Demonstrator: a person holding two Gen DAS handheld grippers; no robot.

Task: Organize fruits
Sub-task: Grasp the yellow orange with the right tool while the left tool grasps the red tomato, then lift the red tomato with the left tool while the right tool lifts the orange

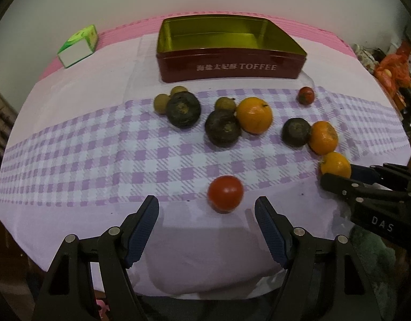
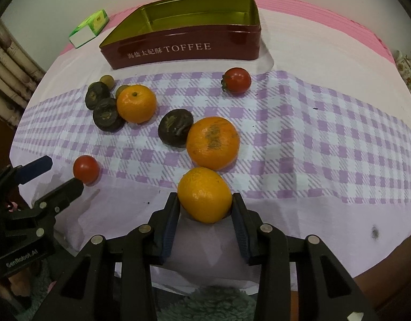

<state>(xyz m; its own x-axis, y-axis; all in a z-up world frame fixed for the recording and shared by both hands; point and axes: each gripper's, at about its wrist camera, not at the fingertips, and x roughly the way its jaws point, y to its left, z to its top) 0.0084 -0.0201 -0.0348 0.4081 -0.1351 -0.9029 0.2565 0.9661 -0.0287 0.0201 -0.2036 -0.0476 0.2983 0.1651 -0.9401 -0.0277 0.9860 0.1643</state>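
Your right gripper (image 2: 205,203) pinches the nearest mandarin (image 2: 204,194) across its middle at the cloth's front edge, probably firmly enough for soft, bruisable peel, while your left gripper (image 1: 206,210) stands spread just short of the slippery tomato (image 1: 225,193).

light: the scene is being lit dimly from above
glare: the tin (image 1: 232,67) is being glazed
edges: straight lines are being bent, corners blackened
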